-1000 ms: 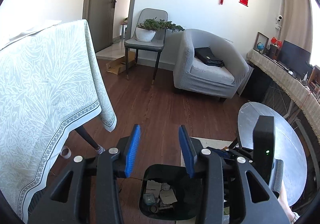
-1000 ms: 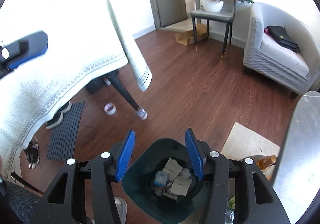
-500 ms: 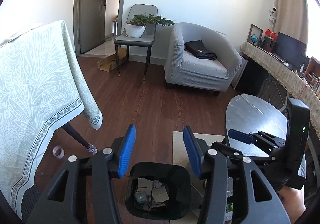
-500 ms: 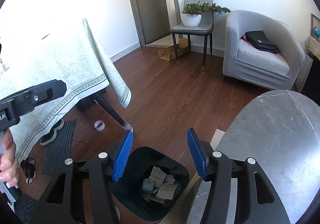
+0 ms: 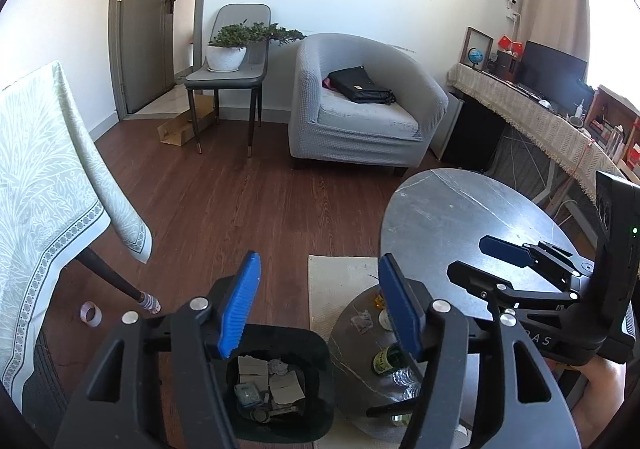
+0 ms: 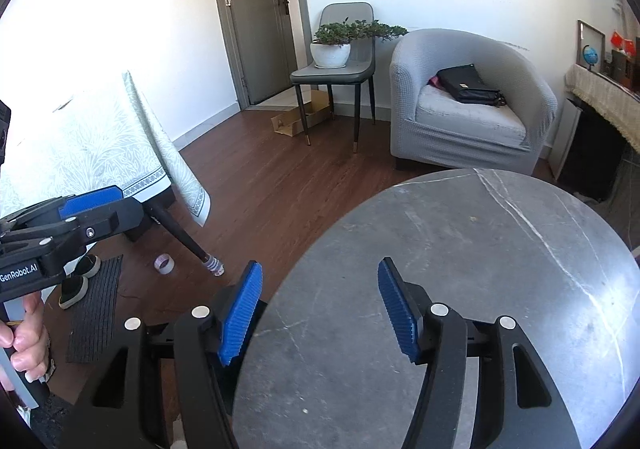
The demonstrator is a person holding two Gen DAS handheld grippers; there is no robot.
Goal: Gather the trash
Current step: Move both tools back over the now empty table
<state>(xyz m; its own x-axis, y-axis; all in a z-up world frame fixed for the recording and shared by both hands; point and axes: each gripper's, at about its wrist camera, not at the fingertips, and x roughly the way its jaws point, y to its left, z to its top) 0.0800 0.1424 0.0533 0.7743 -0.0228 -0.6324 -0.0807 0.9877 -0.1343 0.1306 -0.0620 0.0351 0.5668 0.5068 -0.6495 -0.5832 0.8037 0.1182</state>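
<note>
The left gripper (image 5: 318, 303) hangs wide and empty above the bin (image 5: 316, 353) of paper scraps (image 5: 268, 379) on the floor. The right gripper (image 6: 320, 309), also wide and empty, hovers over the tabletop (image 6: 480, 249).

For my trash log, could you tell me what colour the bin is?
Black bin; the left wrist view shows it best.

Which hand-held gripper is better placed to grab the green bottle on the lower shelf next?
Left, probably. The left hand-held gripper is open above the trash bin, with the green bottle just beside its right finger. The right hand-held gripper, also open, hangs over the grey round tabletop, which hides the shelf from it.
</note>
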